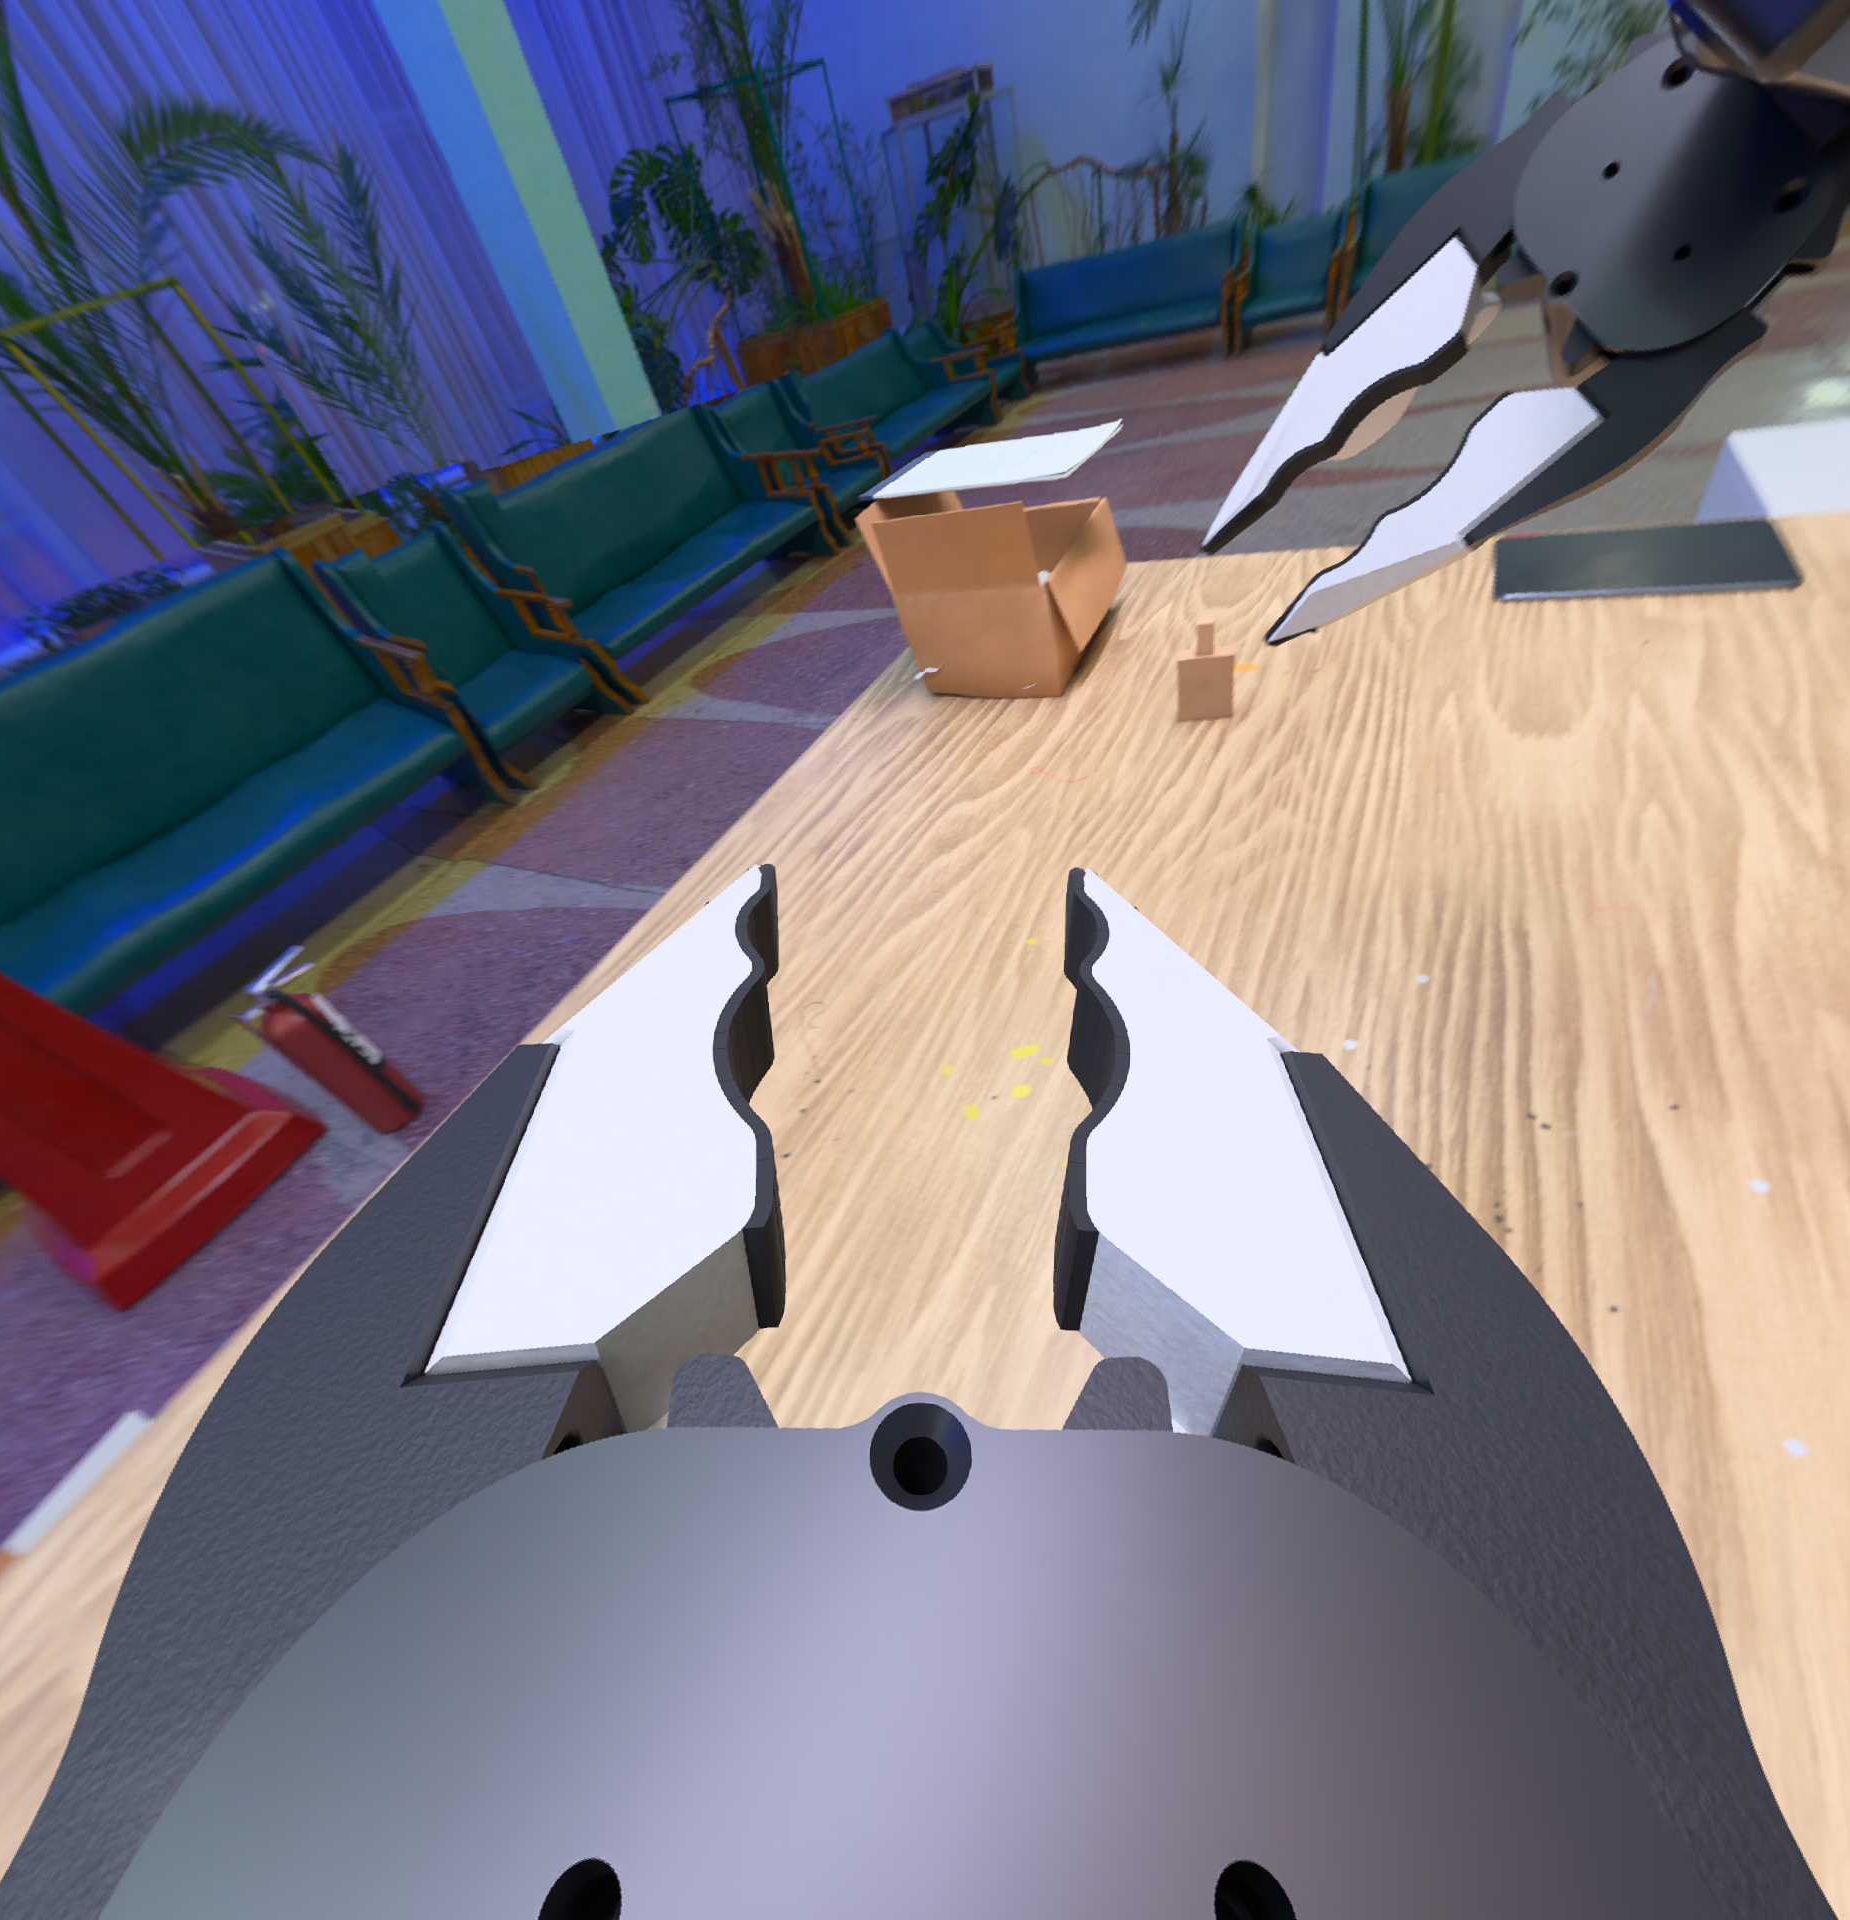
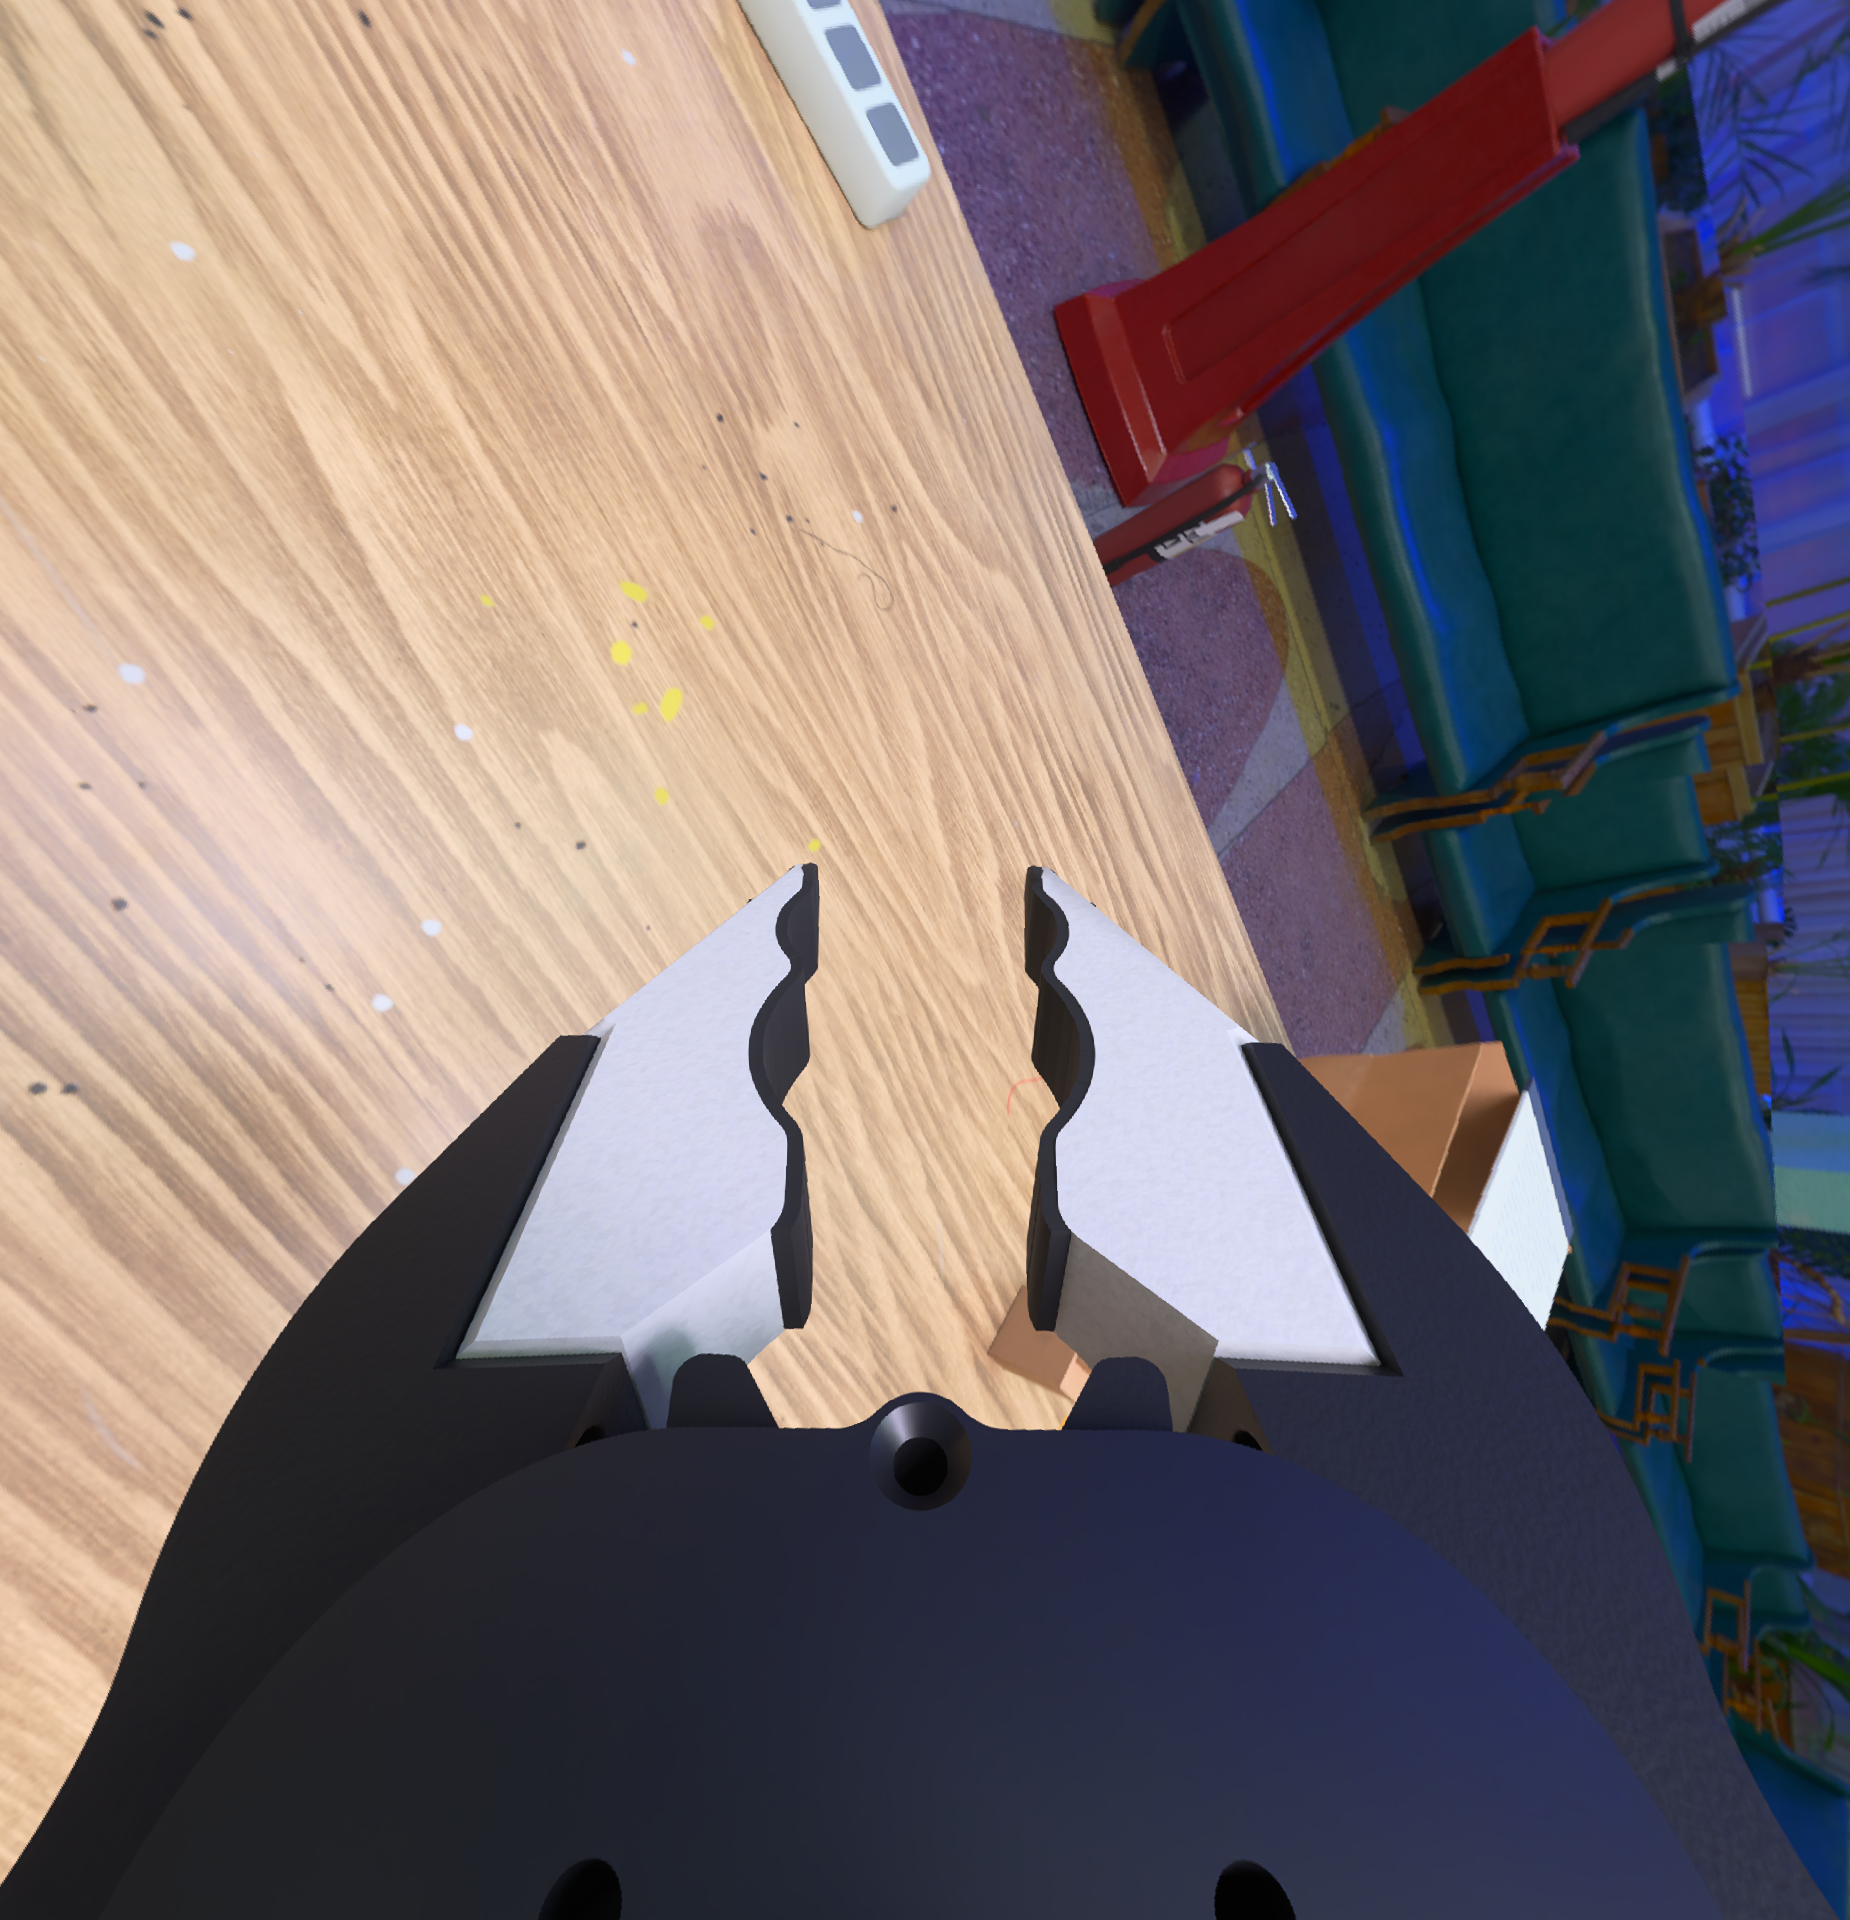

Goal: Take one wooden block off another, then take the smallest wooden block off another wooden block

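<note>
A small wooden block (image 1: 1205, 636) stands on a larger wooden block (image 1: 1205, 690) far out on the wooden table (image 1: 1368, 935). My left gripper (image 1: 921, 878) is open and empty, well short of the stack, low over the table. My right gripper (image 1: 1241, 590) is open, tilted down, with its tips just right of and above the stack. In the right wrist view my right gripper (image 2: 921, 873) is open with nothing between the fingers. A tan block (image 2: 1030, 1351) shows partly, under the base of its right finger.
An open cardboard box (image 1: 994, 592) stands left of the stack near the table's edge, also in the right wrist view (image 2: 1420, 1122). A black flat slab (image 1: 1648, 556) and a white box (image 1: 1794, 478) lie at the far right. A white power strip (image 2: 848, 104) lies near the edge.
</note>
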Robot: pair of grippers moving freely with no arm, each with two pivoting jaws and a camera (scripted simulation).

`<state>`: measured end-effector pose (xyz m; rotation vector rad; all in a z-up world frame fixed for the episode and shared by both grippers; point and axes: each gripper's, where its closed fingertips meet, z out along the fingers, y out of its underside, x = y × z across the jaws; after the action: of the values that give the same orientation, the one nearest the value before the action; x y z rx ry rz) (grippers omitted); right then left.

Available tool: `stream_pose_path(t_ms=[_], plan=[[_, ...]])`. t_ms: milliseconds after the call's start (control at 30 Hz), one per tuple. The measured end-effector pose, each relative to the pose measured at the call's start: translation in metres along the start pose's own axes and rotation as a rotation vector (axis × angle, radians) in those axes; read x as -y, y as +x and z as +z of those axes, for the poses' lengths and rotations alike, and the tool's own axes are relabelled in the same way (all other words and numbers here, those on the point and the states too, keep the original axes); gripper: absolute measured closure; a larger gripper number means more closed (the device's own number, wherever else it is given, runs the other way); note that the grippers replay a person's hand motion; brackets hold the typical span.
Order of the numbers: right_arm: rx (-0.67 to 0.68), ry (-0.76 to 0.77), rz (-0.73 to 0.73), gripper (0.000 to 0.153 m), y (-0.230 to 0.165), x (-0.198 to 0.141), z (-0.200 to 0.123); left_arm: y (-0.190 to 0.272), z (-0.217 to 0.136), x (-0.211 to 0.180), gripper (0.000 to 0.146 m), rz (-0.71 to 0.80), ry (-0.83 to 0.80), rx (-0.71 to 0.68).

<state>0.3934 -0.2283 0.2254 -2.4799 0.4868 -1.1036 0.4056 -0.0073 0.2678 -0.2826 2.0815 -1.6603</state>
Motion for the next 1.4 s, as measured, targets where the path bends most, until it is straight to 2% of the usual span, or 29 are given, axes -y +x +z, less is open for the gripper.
stream_pose_path(t_ms=[133,300,367,567,733,833,1000,1167,1233,1400], plan=[[-0.058,0.008,0.098,0.108,0.014,-0.026,-0.013,-0.014,-0.03,0.009,0.086,0.087,-0.063,0.082],[-0.125,-0.006,0.271,0.101,0.038,-0.085,-0.026,-0.044,-0.094,-0.019,0.082,0.103,-0.184,0.234],[-0.172,-0.019,0.341,0.097,0.047,-0.114,-0.03,-0.057,-0.127,-0.033,0.079,0.071,-0.219,0.31],[-0.278,-0.036,0.602,0.098,0.069,-0.203,-0.029,-0.098,-0.232,-0.079,0.062,-0.054,-0.297,0.582],[-0.337,-0.029,0.81,0.093,0.088,-0.27,-0.013,-0.136,-0.32,-0.133,0.054,-0.129,-0.398,0.837],[-0.308,-0.006,0.916,0.085,0.094,-0.3,0.005,-0.153,-0.363,-0.167,0.051,-0.221,-0.421,0.939],[-0.237,0.024,1.039,0.08,0.101,-0.328,0.035,-0.169,-0.411,-0.227,0.022,-0.424,-0.474,1.024],[-0.18,-0.002,1.047,0.086,0.104,-0.339,0.056,-0.179,-0.44,-0.269,0.016,-0.503,-0.496,1.098],[-0.133,0.012,1.056,0.093,0.102,-0.336,0.064,-0.181,-0.442,-0.281,0.015,-0.537,-0.498,1.086],[-0.074,0.021,1.037,0.104,0.098,-0.327,0.079,-0.187,-0.442,-0.295,0.025,-0.523,-0.504,1.075]])
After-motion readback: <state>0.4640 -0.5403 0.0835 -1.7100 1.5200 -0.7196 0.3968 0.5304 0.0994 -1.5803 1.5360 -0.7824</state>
